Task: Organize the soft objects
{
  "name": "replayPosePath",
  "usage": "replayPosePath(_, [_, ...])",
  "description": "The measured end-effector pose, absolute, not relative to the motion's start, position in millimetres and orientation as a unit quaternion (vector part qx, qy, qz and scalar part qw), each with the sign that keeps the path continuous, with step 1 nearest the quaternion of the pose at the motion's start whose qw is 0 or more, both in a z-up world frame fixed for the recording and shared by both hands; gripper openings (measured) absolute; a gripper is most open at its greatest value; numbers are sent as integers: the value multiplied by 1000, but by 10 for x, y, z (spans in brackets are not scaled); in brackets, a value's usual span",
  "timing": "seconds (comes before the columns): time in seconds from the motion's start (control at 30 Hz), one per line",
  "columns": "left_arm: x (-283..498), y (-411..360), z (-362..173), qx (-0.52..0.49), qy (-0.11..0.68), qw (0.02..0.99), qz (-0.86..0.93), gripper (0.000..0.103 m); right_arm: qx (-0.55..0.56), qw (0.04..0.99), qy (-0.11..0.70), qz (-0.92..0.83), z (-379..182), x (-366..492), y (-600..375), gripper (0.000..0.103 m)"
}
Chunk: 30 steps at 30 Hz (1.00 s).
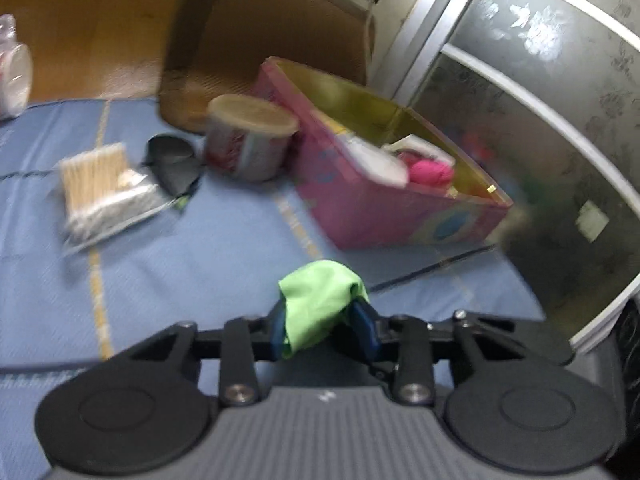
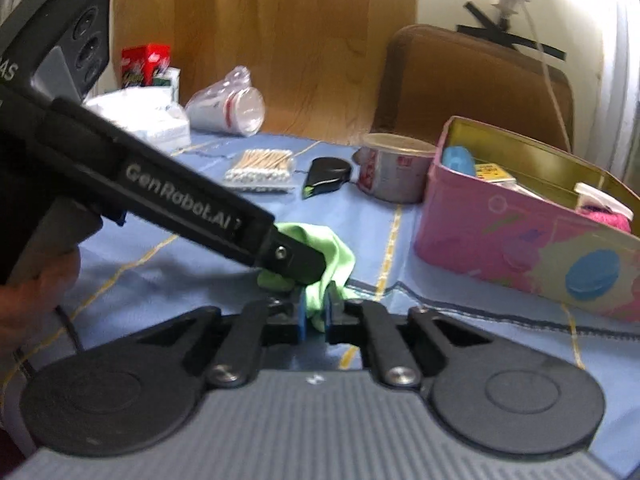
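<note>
A crumpled green cloth (image 1: 316, 296) hangs just above the blue tablecloth (image 1: 180, 264), and both grippers have hold of it. My left gripper (image 1: 320, 314) is shut on one bunch of it between its blue pads. In the right wrist view that left gripper (image 2: 296, 264) reaches in from the left, its tips buried in the green cloth (image 2: 340, 256). My right gripper (image 2: 314, 316) is shut on a lower fold of the same cloth. An open pink tin box (image 1: 400, 208) (image 2: 500, 240) stands to the right, holding a pink yarn ball (image 1: 432, 172) and other items.
On the tablecloth beyond the cloth lie a pack of cotton swabs (image 2: 260, 170), a black tape measure (image 2: 328, 174) and a noodle cup (image 2: 392, 168). Bagged plastic cups (image 2: 228, 108) and boxes sit at the back left. A brown chair back (image 2: 472, 80) stands behind the tin.
</note>
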<state>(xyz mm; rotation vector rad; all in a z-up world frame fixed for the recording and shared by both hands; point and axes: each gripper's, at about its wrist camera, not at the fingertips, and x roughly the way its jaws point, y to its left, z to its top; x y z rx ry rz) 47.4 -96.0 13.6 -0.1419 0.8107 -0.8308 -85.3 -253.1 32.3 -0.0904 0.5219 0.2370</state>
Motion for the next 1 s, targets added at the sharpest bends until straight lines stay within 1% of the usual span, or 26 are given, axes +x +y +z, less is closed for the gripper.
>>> replayPosePath(0.17, [437, -1232, 623, -54, 319, 842, -433, 31, -47, 980, 176, 76, 596, -908, -2725, 11])
replayPosePath(0.3, [523, -1630, 806, -32, 291, 843, -450, 33, -52, 989, 137, 38, 747, -806, -2995, 11])
replayPosePath(0.5, [760, -2257, 762, -21, 297, 843, -448, 34, -47, 989, 141, -14, 723, -478, -3453, 11])
replayPosePath(0.63, [874, -2561, 656, 5, 301, 851, -431, 37, -70, 984, 150, -71, 637, -310, -3640, 11])
replayPosePath(0.7, [907, -2642, 600, 11, 308, 853, -421, 42, -69, 980, 160, -99, 609, -230, -3744, 11])
replayPosePath(0.73, [900, -2655, 579, 11, 310, 853, -419, 44, -67, 977, 169, -110, 587, -209, -3800, 13])
replayPosePath(0.8, [874, -2652, 549, 17, 307, 857, -414, 52, -56, 975, 173, -130, 567, -218, -3872, 16])
replayPosePath(0.87, [828, -2615, 545, 30, 298, 862, -409, 54, -43, 974, 171, -141, 580, -260, -3929, 42])
replayPosePath(0.9, [798, -2576, 552, 35, 293, 864, -408, 54, -39, 975, 166, -143, 585, -293, -3941, 45])
replayPosePath(1.0, [717, -2424, 594, 24, 286, 867, -408, 57, -29, 976, 159, -146, 589, -392, -3928, 46])
